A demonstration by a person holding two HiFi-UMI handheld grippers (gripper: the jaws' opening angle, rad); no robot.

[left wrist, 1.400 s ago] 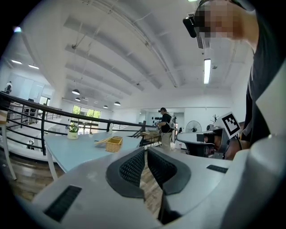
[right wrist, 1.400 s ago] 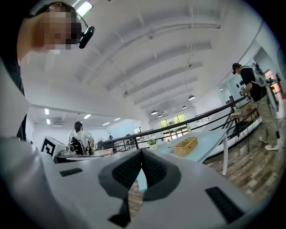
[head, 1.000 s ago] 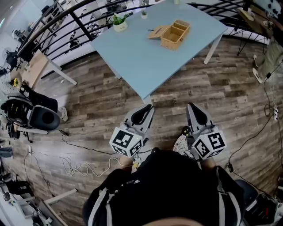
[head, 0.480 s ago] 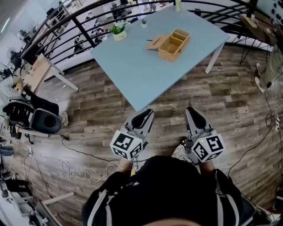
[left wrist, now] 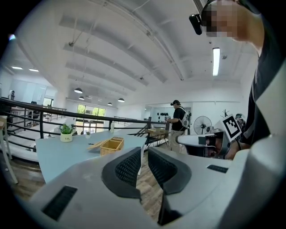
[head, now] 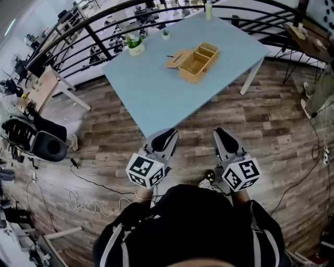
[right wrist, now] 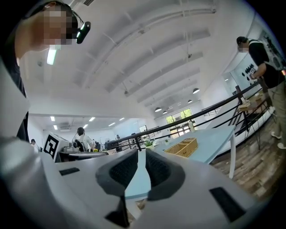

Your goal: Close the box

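A woven wicker box with two compartments stands on the light blue table, its flat lid hanging open to the left. Both grippers hover over the wooden floor, short of the table's near corner and far from the box. My left gripper is shut with nothing in it, and my right gripper has its pads close together, also empty. In the left gripper view, the box shows beyond the left gripper. In the right gripper view, the box lies ahead of the right gripper.
A potted plant, a smaller pot and a bottle stand near the table's far edges. A black railing runs behind it. An office chair and loose cables are at left. Another person stands beyond.
The table and box have slid lower and nearer in the head view as the person moved towards them. Both grippers keep their pose in front of the body, jaws unchanged.
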